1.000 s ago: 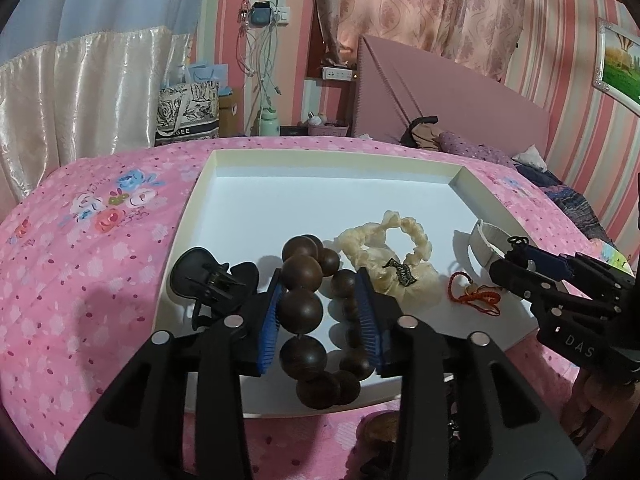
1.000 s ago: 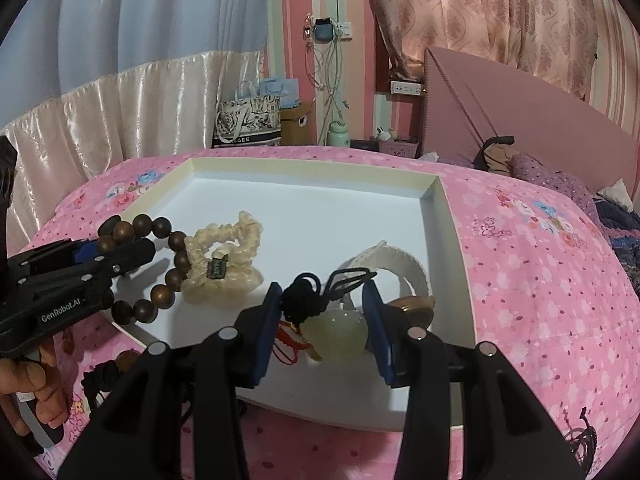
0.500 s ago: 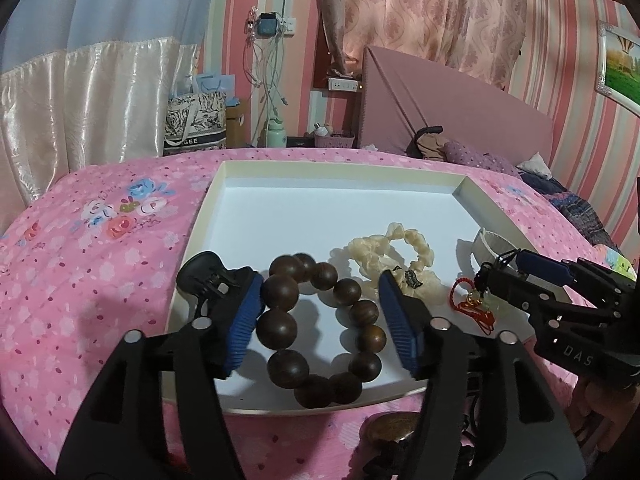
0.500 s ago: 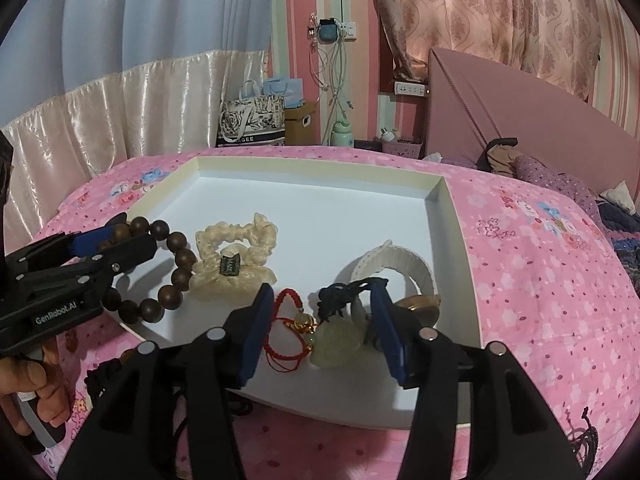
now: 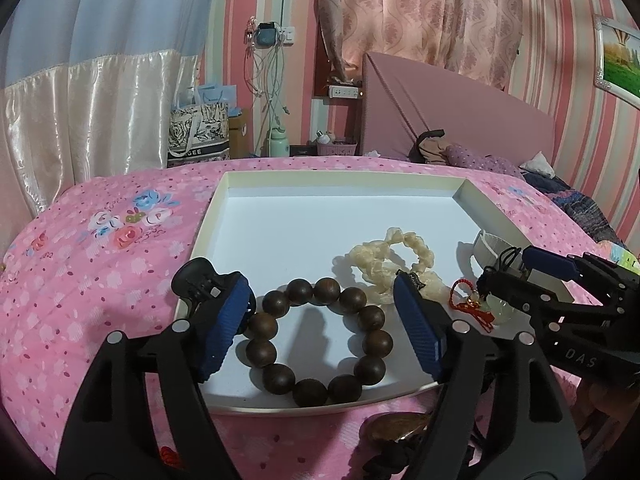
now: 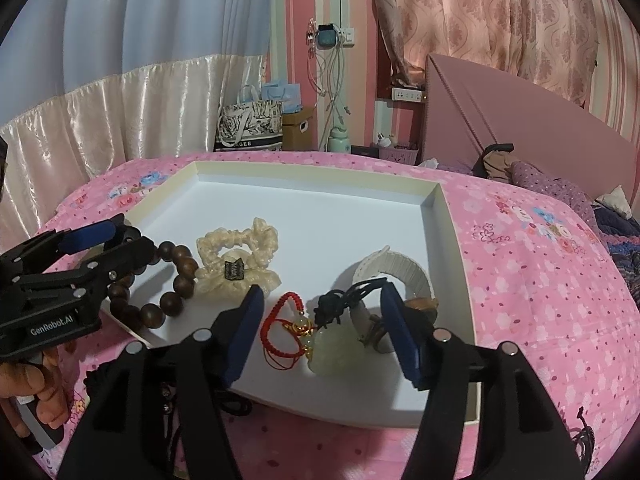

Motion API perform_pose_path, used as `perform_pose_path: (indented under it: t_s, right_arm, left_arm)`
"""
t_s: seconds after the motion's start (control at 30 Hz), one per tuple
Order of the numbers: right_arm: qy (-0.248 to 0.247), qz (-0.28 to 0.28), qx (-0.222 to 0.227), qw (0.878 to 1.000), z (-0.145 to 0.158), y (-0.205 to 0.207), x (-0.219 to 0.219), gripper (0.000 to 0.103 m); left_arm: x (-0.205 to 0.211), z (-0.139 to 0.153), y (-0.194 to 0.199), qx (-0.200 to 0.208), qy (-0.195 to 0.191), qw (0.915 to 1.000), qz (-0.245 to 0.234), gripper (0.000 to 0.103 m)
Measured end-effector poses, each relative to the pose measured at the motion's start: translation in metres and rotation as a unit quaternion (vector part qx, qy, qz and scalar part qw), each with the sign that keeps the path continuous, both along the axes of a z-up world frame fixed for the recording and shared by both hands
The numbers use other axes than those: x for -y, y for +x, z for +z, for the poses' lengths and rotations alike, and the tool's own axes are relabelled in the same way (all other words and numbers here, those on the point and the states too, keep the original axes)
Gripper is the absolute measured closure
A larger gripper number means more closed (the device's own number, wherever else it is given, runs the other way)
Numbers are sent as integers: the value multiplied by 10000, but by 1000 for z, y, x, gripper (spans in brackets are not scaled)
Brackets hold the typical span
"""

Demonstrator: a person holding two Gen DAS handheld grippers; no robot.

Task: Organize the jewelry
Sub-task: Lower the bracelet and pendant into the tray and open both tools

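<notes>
Bare tray (image 5: 320, 224) floor beyond jewelry

A home bedroom. A pink floral bedspread (image 5: 100, 248) covers the bed below a padded headboard (image 5: 460, 116). Curtains (image 5: 420, 12) hang behind

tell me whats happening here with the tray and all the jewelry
A person is sorting jewelry into a white tray on a pink bed. The left gripper, jaws open, straddles the wooden bead bracelet lying in the tray. The right gripper, also open, sits around the jade pendant and red cord bracelet.
</notes>
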State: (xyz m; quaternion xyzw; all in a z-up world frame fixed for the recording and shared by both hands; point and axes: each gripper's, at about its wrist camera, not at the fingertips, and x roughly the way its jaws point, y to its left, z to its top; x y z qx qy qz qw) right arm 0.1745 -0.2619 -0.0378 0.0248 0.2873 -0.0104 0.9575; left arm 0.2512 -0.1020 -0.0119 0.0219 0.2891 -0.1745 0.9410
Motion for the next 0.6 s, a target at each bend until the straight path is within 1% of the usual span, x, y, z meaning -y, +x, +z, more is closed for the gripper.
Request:
perform_pose_path:
  t_s: [0.23, 0.27, 0.3, 0.33, 0.6]
  right_arm:
    - [0, -1, 51, 10000, 2, -1, -1, 42]
    - [-7, 5, 53, 10000, 2, -1, -1, 41]
    - [-20, 6, 59, 10000, 3, -2, -2, 34]
    - [-31, 13, 75, 10000, 3, -2, -2, 32]
    - [-45, 49, 152, 9999, 6, -5, -5, 32]
  left_arm:
    - [0, 0, -1, 25, -25, 10000, 7, 26]
    - [0, 1, -1, 29, -22, 10000, 7, 26]
    - [-1, 1, -1, 37, -21, 10000, 8, 25]
    - [-1, 1, -1, 42, -19, 10000, 8, 25]
    - [-1, 2, -2, 60, -13, 10000, 18, 25]
